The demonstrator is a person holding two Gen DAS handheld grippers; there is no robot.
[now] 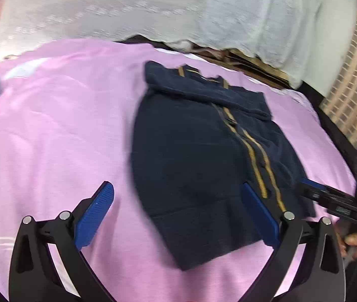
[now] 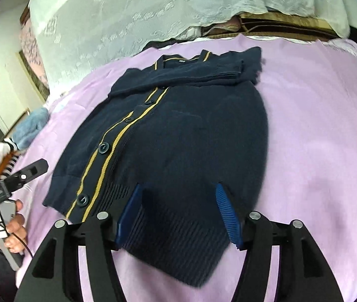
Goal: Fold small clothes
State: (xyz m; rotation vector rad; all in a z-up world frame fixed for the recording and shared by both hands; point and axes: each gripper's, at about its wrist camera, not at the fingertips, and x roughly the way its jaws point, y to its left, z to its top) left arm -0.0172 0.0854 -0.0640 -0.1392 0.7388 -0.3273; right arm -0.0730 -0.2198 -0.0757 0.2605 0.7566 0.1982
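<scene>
A small navy cardigan [image 1: 198,156] with gold stripes along its buttoned front lies flat on the pink sheet [image 1: 52,130], its sleeves folded across the chest. My left gripper [image 1: 178,196] is open and empty, hovering over the cardigan's lower left hem. In the right wrist view the cardigan [image 2: 178,130] lies the same way and my right gripper [image 2: 178,196] is open, empty, above the ribbed hem at its lower right. The right gripper also shows in the left wrist view [image 1: 329,196], and the left gripper in the right wrist view [image 2: 17,181], each held by a hand.
White lace cloth [image 1: 153,7] covers the back of the bed. A blue garment [image 2: 32,123] lies at the sheet's left edge. A brick-patterned wall [image 1: 354,90] stands to the right. Folded brown fabric [image 2: 279,27] lies beyond the cardigan.
</scene>
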